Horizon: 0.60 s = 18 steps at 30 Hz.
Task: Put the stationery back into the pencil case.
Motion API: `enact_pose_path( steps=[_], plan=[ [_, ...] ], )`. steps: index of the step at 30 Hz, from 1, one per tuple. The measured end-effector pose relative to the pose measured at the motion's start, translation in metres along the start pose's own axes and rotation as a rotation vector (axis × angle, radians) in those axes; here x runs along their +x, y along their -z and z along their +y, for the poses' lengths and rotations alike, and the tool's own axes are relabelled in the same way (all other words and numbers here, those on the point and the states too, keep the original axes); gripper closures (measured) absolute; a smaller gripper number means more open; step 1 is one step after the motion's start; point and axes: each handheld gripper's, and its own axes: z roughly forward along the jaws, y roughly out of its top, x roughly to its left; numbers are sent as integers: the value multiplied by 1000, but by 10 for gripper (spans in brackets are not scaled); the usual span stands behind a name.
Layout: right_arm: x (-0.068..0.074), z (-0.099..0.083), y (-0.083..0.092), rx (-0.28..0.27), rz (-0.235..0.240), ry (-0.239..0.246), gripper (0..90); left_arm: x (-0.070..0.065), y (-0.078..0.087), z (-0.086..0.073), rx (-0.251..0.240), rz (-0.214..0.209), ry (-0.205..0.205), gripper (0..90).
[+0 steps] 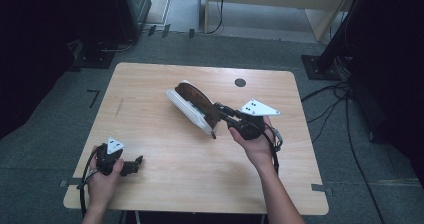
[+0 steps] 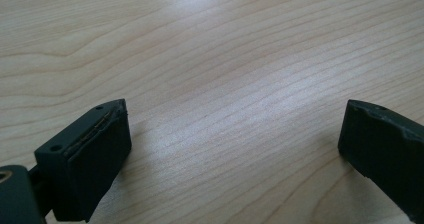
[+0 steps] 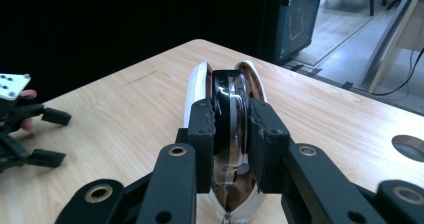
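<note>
A pale wooden table [image 1: 165, 149] with rounded corners stands on grey floor [image 1: 50, 134]; a dark round hole [image 1: 240, 82] marks its far edge, top otherwise bare wood grain.

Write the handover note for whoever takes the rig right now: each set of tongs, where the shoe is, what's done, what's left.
Right tongs: shut on the shoe, pads clamped across its dark heel end; the shoe is tilted on edge, white sole facing the table's left, over the middle of the table.
Left tongs: open, nothing between them, low over bare wood near the front left corner.
Done: the shoe is gripped; whether it is lifted off the wood cannot be told.
Left: carry and set the shoe down wherever it belongs; the left tongs are free to steady it, probably at the toe end.
</note>
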Motion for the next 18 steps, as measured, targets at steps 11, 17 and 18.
enact_pose_path(
  steps=[11,17,18],
  plan=[
    [-2,-6,-39,48,-32,10,741,-1,0,0,3,-13,-20,7],
    [-2,-14,-59,126,-37,25,740,-1,0,0,2,-17,-22,7],
    [-3,-15,-61,131,-41,28,740,-1,0,0,2,-19,-22,7]
  ],
)
